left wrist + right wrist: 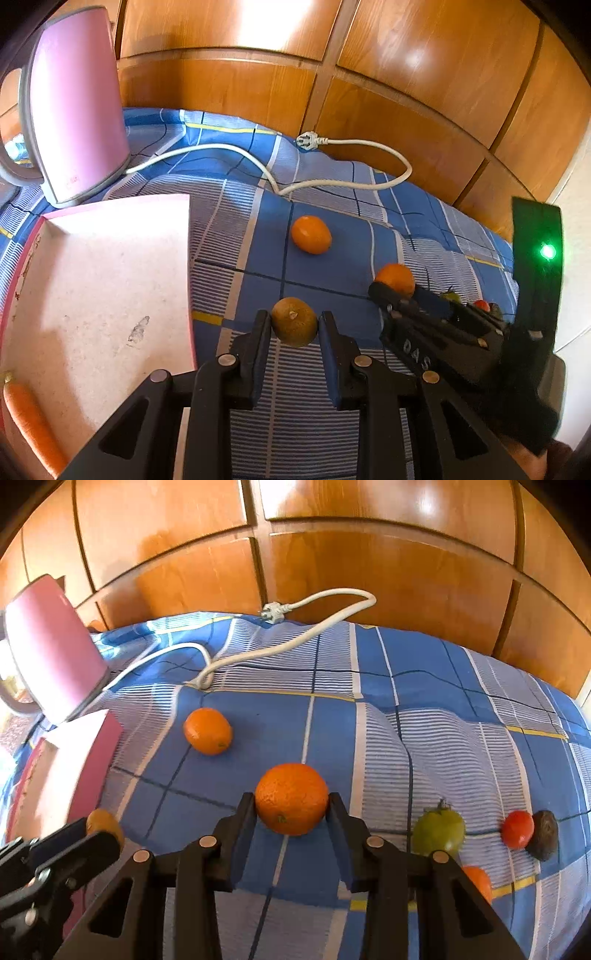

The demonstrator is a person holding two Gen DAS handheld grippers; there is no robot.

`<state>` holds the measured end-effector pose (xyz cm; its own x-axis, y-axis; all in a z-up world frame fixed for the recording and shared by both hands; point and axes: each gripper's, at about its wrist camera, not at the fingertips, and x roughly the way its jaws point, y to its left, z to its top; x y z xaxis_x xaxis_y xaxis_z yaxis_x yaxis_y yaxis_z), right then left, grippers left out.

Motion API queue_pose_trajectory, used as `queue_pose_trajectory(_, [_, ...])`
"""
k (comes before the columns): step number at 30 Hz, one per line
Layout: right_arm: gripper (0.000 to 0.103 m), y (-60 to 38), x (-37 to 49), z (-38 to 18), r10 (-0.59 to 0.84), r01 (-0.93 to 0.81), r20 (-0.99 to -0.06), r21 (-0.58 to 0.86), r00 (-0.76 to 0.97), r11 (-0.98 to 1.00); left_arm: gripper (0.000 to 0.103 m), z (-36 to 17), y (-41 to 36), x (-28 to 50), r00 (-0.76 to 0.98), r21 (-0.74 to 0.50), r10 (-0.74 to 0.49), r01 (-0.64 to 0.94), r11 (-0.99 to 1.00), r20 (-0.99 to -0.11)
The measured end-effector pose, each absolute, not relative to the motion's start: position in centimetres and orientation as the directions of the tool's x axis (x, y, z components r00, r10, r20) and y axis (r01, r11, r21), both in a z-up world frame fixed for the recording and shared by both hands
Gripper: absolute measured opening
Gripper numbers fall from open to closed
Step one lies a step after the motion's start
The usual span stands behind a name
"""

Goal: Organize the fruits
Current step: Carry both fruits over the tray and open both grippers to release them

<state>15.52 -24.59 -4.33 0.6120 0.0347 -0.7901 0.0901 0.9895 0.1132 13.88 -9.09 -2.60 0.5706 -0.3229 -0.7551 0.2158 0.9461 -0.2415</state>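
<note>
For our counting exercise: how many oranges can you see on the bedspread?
2. The far orange lies near the pink tray; the near orange sits in the right gripper. A partly hidden orange shape behind that gripper may be a third.

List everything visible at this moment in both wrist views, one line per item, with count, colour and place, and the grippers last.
kiwi: 1, brown, between the left jaws
oranges: 2 whole, orange, one between the right jaws, one free on the cloth behind it
orange item: 1, mostly hidden behind the right gripper, kind unclear
green tomato: 1, green, right of the held orange
red tomato: 1, red, touching the dark fruit
dark fruit: 1, dark brown, far right
carrot: 1, orange, in the tray
tray: 1, pink, left
kettle: 1, pink, back left
cord and plug: 1, white, along the back
checked cloth: 1, blue
left gripper: black, shut on kiwi
right gripper: black, pads against orange
</note>
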Motion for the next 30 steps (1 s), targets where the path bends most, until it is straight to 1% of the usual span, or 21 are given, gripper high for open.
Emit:
queue_pose_trajectory(6, [0.039,-23.4,13.1,-3.2,0.084,0.052,-0.777,0.149,0.623,0.988,0.026,-1.4,-8.4,12.1,0.588,-0.249,-0.329,0.215,0.944,-0.739])
queue_pose_trajectory(19, [0.039,-19.8,8.9,-1.1,0.169,-0.010,-0.749,0.212,0.641,0.977,0.026,0.0,-4.4,8.5,0.639,-0.234,-0.278,0.155,0.960,-0.717])
queue_pose_trajectory(30, [0.039,-15.4,7.4,0.3,0.250,-0.109,-0.723,0.237,0.644,0.965,0.026,-0.5,1.8,7.6,0.664,-0.248,-0.211,0.040,0.968,-0.717])
